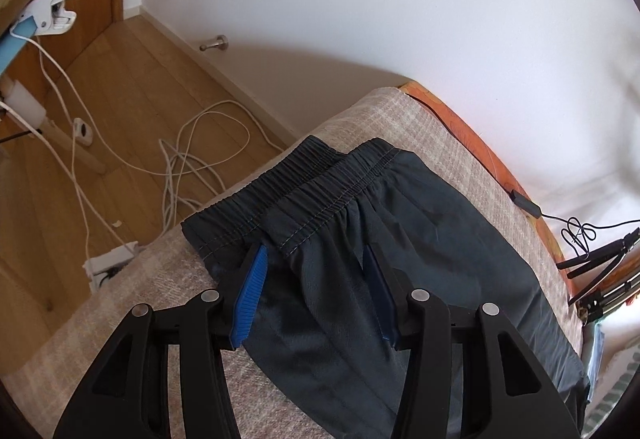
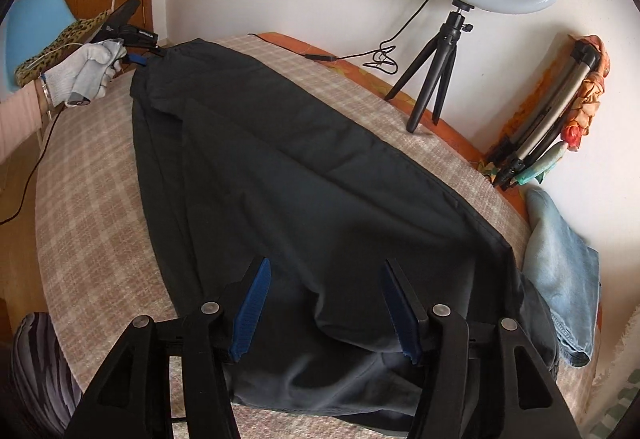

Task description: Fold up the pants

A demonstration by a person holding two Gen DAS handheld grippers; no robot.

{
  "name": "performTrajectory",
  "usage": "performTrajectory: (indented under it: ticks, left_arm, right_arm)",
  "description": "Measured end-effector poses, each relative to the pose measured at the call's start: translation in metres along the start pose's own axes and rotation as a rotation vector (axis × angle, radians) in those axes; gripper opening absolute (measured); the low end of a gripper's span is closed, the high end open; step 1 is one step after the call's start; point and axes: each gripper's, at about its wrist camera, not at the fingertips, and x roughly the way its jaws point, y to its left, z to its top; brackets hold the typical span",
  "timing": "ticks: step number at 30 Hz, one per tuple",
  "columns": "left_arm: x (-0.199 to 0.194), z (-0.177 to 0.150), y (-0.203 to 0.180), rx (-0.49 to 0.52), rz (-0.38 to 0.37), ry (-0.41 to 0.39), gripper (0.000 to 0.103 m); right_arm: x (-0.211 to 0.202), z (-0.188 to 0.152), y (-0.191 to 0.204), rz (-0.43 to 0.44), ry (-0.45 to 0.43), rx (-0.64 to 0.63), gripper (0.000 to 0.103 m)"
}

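Note:
Dark grey pants (image 2: 304, 179) lie lengthwise on a checked beige tablecloth (image 2: 92, 175), legs folded one over the other. The elastic waistband (image 1: 316, 183) is at the far table end in the left wrist view. My left gripper (image 1: 316, 259) is open, its blue fingers (image 1: 250, 299) standing on either side of the fabric just below the waistband. It also shows far off in the right wrist view (image 2: 138, 57), held by a gloved hand. My right gripper (image 2: 326, 271) is open over the leg end of the pants, jaws wide apart.
A ring light on a black tripod (image 2: 436, 71) stands at the table's far edge, with a folded tripod (image 2: 544, 123) and light blue jeans (image 2: 560, 263) to the right. White cables (image 1: 192, 167) and a power strip (image 1: 108, 267) lie on the wooden floor.

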Motion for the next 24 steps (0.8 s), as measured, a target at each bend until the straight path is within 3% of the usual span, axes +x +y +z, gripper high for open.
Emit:
performTrajectory:
  ticks: [1, 4, 9, 14, 15, 18, 24]
  left_arm:
    - [0.002, -0.001, -0.001, 0.003, 0.008, -0.001, 0.024]
    - [-0.001, -0.002, -0.001, 0.016, -0.001, -0.021, 0.010]
    - [-0.015, 0.001, 0.001, 0.028, -0.014, -0.070, 0.007]
    - [-0.026, 0.008, 0.008, 0.036, -0.010, -0.098, 0.007]
    - [-0.027, 0.009, 0.010, 0.034, -0.011, -0.099, 0.007]
    - [-0.031, 0.009, 0.017, 0.023, -0.010, -0.104, 0.007]
    - [-0.024, 0.003, 0.025, 0.062, 0.063, -0.080, 0.007]
  right_arm:
    - [0.005, -0.004, 0.009, 0.026, 0.021, -0.013, 0.059]
    - [0.019, -0.018, 0.032, 0.053, 0.072, -0.059, 0.059]
    - [0.037, -0.040, 0.036, 0.057, 0.153, -0.064, 0.056]
    - [0.039, -0.052, 0.033, 0.096, 0.181, -0.068, 0.006]
    - [0.039, -0.052, 0.033, 0.095, 0.181, -0.067, 0.002]
    - [0.030, -0.053, 0.032, 0.120, 0.170, -0.060, 0.000]
    - [0.013, -0.064, 0.036, 0.150, 0.178, -0.072, 0.000]
